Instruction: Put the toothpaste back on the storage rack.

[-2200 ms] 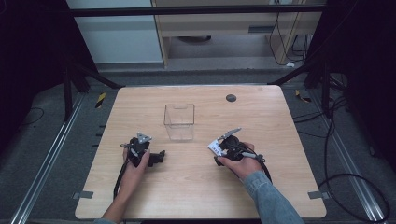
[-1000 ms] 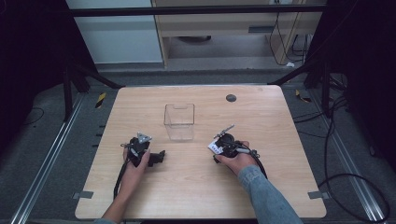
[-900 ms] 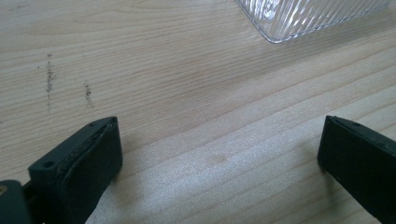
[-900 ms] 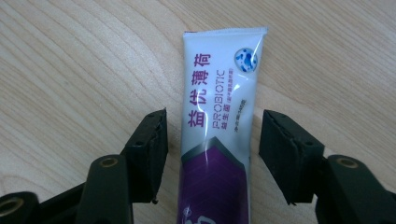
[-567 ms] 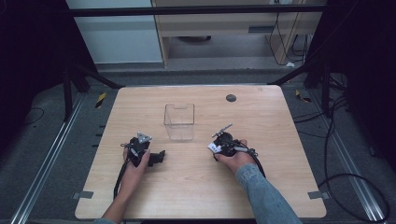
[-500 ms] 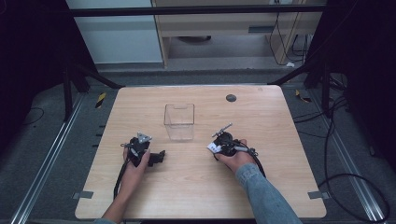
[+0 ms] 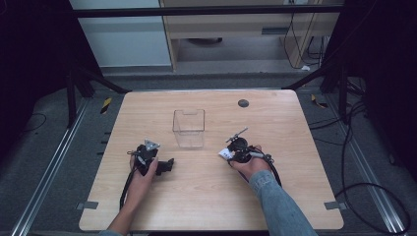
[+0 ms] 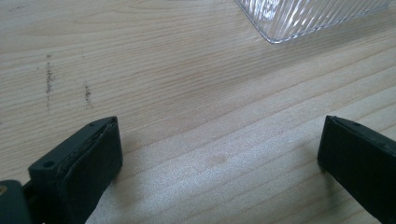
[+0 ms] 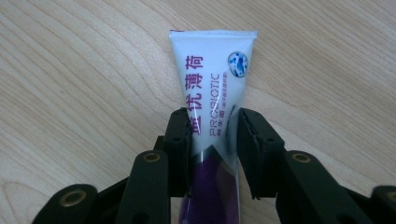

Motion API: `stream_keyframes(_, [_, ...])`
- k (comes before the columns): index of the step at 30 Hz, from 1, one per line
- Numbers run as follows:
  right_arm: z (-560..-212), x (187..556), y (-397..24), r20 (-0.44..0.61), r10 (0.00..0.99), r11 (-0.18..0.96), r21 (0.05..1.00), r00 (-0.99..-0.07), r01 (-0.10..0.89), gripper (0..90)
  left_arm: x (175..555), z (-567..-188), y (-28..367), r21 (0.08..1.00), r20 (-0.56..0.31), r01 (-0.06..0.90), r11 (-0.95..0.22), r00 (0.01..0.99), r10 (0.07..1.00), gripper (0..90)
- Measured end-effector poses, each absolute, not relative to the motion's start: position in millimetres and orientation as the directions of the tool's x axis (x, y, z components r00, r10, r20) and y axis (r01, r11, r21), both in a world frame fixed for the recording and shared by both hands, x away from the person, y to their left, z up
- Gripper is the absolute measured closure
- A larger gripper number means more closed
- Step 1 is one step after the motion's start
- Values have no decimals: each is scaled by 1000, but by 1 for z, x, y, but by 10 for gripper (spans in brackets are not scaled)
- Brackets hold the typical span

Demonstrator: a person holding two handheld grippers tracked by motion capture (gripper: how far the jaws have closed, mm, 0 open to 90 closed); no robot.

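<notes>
Pinching the tube [image 9: 212, 107] lengthwise, right claw [image 9: 210, 140] sat right of the clear box [image 7: 189, 128], nearer it; left claw [image 8: 219, 154] spread wide, empty on counter [image 7: 206, 196].

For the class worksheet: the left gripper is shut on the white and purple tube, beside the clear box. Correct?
Not quite: the right gripper is shut on the tube, as the right gripper view shows. The left gripper is open. The clear box stands nearby.

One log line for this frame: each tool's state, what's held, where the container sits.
left tool: open, nothing held, on table | right tool: shut on white-purple tube | clear container: upright, mid-table, between and beyond both tools
</notes>
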State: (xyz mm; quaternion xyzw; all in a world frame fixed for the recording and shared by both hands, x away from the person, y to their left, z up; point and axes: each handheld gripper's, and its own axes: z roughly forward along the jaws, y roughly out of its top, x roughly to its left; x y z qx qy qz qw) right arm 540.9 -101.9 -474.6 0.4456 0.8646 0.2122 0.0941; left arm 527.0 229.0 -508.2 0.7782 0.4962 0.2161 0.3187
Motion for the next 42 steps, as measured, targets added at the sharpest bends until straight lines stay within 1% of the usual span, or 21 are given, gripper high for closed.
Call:
stream_keyframes(9, [-475, 539, -101, 2, 814, 516, 455, -580, 726, 699, 527, -508, 229, 710, 20, 634, -305, 415, 910, 0])
stream_keyframes(13, [-474, 538, -101, 7, 821, 503, 463, -570, 730, 735, 527, -508, 229, 710, 20, 634, -306, 416, 909, 0])
stream_keyframes(14, [-472, 537, -102, 7, 824, 497, 468, -566, 730, 761, 527, -508, 229, 710, 21, 634, -307, 417, 909, 0])
stream_keyframes(16, [-472, 536, -101, 5, 828, 493, 470, -561, 732, 766, 527, -508, 229, 710, 21, 634, -307, 417, 909, 0])
stream_keyframes(23, [-468, 537, -109, 54, 833, 457, 494, -551, 739, 787, 527, -508, 229, 710, 21, 634, -307, 417, 909, 0])
stream_keyframes(26, [-458, 535, -113, 69, 840, 422, 538, -538, 729, 789, 528, -508, 229, 710, 20, 634, -308, 418, 908, 0])
stream_keyframes(42, [-413, 532, -126, 85, 847, 359, 637, -525, 683, 797, 528, -508, 229, 711, 19, 633, -306, 418, 908, 0])
